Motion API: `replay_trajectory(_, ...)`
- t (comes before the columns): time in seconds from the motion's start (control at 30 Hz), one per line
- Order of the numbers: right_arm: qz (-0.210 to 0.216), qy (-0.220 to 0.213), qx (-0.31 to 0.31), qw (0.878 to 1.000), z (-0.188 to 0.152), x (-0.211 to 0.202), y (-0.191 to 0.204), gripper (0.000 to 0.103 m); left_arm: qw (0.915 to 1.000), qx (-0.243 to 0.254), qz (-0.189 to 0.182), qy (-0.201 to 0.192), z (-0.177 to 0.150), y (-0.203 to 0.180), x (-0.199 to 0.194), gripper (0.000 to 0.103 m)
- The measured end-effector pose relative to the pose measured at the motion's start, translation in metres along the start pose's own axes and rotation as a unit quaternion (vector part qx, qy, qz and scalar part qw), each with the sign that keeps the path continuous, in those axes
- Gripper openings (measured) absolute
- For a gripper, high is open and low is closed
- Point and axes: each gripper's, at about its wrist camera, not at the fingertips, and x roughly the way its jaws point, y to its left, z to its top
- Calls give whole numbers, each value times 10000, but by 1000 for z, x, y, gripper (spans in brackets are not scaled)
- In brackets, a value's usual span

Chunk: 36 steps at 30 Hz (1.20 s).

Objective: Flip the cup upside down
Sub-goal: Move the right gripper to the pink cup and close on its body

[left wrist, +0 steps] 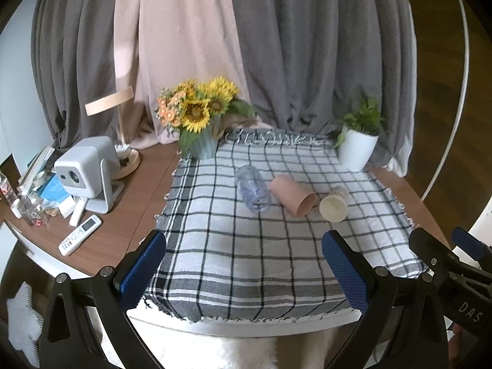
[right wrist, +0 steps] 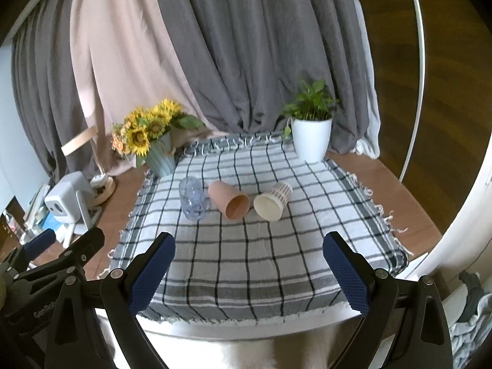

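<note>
Three cups lay on their sides in a row across the middle of the black-and-white checked cloth point(right wrist: 276, 261): a clear ribbed plastic cup point(right wrist: 193, 198) on the left, a matte pink cup point(right wrist: 230, 200) in the centre, and a cream paper cup with a brown dashed pattern point(right wrist: 273, 200) on the right. All mouths faced roughly toward the cameras. The clear and pink cups were just beside each other, possibly touching; the view was too coarse to settle it.

The left gripper point(left wrist: 244, 269) hung at the near edge of the cloth, its blue pads spread wide, nothing between them. The right gripper point(right wrist: 249, 272) was likewise spread and empty, well apart from the cups.

Risks, judged from this layout:
- A lying cup could roll if nudged by one finger before the other made contact.
- Tight spacing meant a wide-spread jaw could knock the neighbouring cup.
- Thin paper or plastic walls might buckle under a hard squeeze near the rim.
- The soft cloth could bunch and tip a cup set mouth-down.
</note>
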Motion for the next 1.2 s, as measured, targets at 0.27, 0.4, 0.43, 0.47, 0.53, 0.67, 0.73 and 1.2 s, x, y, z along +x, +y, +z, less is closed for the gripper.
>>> replay_trajectory(0.27,158,895,-105,9958,18,60,1,97,9965,-299,308,721,6,3,55,103)
replay_trajectory(0.4,375,1308,-305,9902,38,107,2,97,9924,-575,558,932,16,2,89,103)
replay_trajectory(0.43,451,1380,-392,9886,43,120,3,97,9902,-676,675,1021,19,2,101,103)
replay_trajectory(0.47,527,1470,-483,9865,49,133,4,97,9882,-766,737,1105,20,2,110,103)
replay_trajectory(0.53,696,1694,-695,9806,60,160,7,97,9832,-1007,805,1294,25,3,131,103)
replay_trajectory(0.67,1052,2090,-1070,9663,82,216,15,97,9720,-1402,1041,1571,34,3,166,103)
replay_trajectory(0.73,1165,2275,-1281,9583,93,242,19,97,9670,-1575,1117,1662,39,3,181,103)
replay_trajectory(1.2,1617,3768,-2298,8827,116,387,54,94,9331,-2179,1530,2418,46,5,268,103)
